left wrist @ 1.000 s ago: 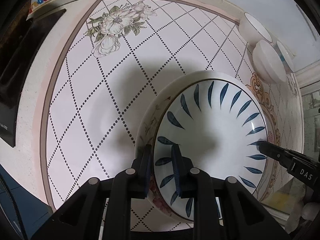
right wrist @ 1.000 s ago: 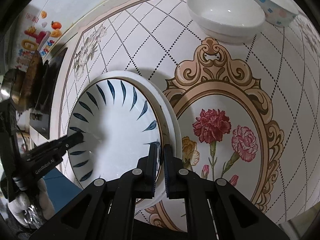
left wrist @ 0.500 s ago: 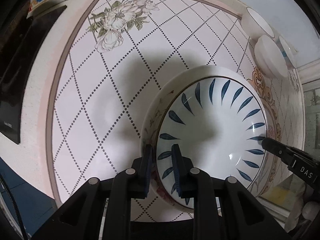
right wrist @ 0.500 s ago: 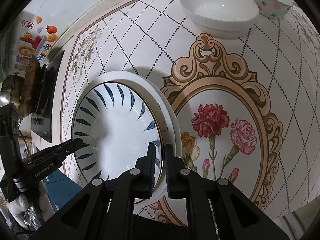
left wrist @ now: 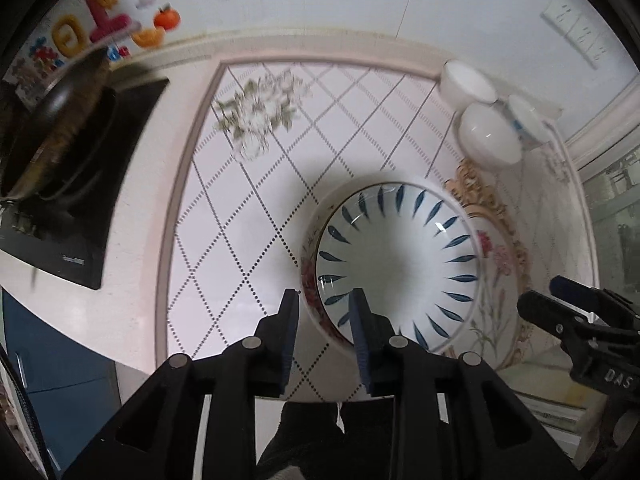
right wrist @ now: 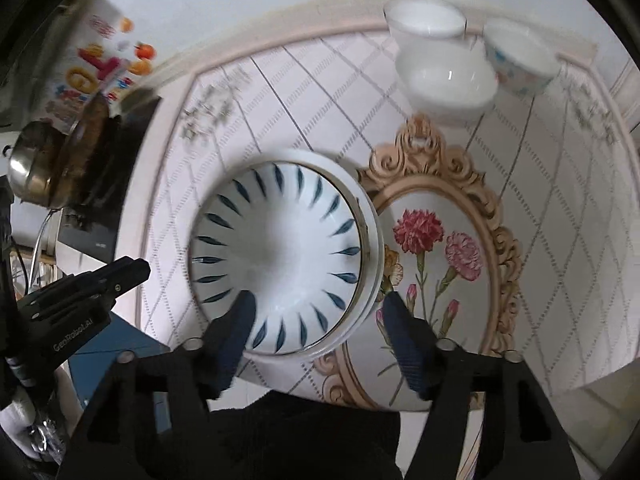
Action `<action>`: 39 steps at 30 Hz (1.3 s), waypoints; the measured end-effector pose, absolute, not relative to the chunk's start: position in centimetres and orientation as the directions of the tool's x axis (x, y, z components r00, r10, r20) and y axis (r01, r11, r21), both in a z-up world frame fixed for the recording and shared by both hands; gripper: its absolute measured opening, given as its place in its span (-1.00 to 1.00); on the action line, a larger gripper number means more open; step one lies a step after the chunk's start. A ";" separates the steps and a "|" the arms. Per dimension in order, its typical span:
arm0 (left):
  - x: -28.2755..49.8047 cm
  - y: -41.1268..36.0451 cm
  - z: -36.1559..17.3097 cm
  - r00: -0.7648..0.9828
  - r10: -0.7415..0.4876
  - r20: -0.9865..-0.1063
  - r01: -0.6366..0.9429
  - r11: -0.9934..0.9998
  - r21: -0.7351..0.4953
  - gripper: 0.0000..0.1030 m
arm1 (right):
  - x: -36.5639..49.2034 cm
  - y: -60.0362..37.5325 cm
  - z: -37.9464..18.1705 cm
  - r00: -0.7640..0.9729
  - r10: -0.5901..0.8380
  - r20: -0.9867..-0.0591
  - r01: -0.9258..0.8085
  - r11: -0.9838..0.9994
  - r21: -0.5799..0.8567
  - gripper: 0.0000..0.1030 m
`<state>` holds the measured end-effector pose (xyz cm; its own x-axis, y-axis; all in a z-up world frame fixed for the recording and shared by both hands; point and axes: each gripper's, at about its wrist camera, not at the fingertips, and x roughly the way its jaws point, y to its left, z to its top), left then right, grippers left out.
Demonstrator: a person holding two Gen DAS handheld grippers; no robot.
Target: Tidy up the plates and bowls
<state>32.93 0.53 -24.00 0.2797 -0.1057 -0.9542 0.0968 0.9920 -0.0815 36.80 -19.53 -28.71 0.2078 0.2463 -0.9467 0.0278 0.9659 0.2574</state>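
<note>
A white plate with blue leaf marks (left wrist: 400, 264) lies stacked on a floral-rimmed plate (left wrist: 310, 276) on the patterned countertop. My left gripper (left wrist: 324, 308) is open, its jaws apart over the stack's near rim. In the right wrist view the blue-leaf plate (right wrist: 280, 260) sits on the lower plate (right wrist: 370, 248), and my right gripper (right wrist: 320, 312) is open wide above their near edge, holding nothing. Three bowls stand at the back right: two white bowls (right wrist: 448, 84) (right wrist: 426, 22) and a dotted one (right wrist: 520, 60).
A black induction hob (left wrist: 80, 184) with a pan (left wrist: 56, 120) is at the left. The counter's front edge (left wrist: 132, 360) drops to a blue cabinet. The wall runs behind the bowls. The right gripper's body (left wrist: 580, 320) shows at the left wrist view's right edge.
Both grippers let go of the blue-leaf plate, opened and pulled back and up. The plate now rests on the floral plate.
</note>
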 end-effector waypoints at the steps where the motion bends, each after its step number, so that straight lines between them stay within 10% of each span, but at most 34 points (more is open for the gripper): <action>1: 32.2 0.7 -23.1 0.296 -0.106 -0.949 0.099 0.992 -0.079 -0.21 | 36.4 -19.4 -28.0 0.218 0.244 -0.945 0.026 0.967 0.255 0.60; 4: 30.9 0.8 -21.3 0.332 -0.115 -0.936 0.116 0.990 -0.081 0.32 | 34.3 -19.2 -25.1 0.258 0.235 -0.937 0.025 0.968 0.250 0.70; 13: 26.1 1.0 -17.1 0.394 -0.165 -0.904 0.166 0.980 -0.106 0.81 | 29.0 -18.3 -19.5 0.313 0.208 -0.927 0.024 0.974 0.226 0.78; 26: 24.4 -1.2 -15.5 0.428 -0.176 -0.887 0.148 0.981 -0.123 0.84 | 25.6 -20.2 -17.4 0.338 0.249 -0.907 0.025 0.962 0.273 0.86; 39: 40.9 -11.6 -19.4 0.428 -0.159 -0.890 0.064 0.987 -0.145 0.84 | 41.3 -34.9 -23.8 0.350 0.360 -0.865 0.112 0.901 0.420 0.87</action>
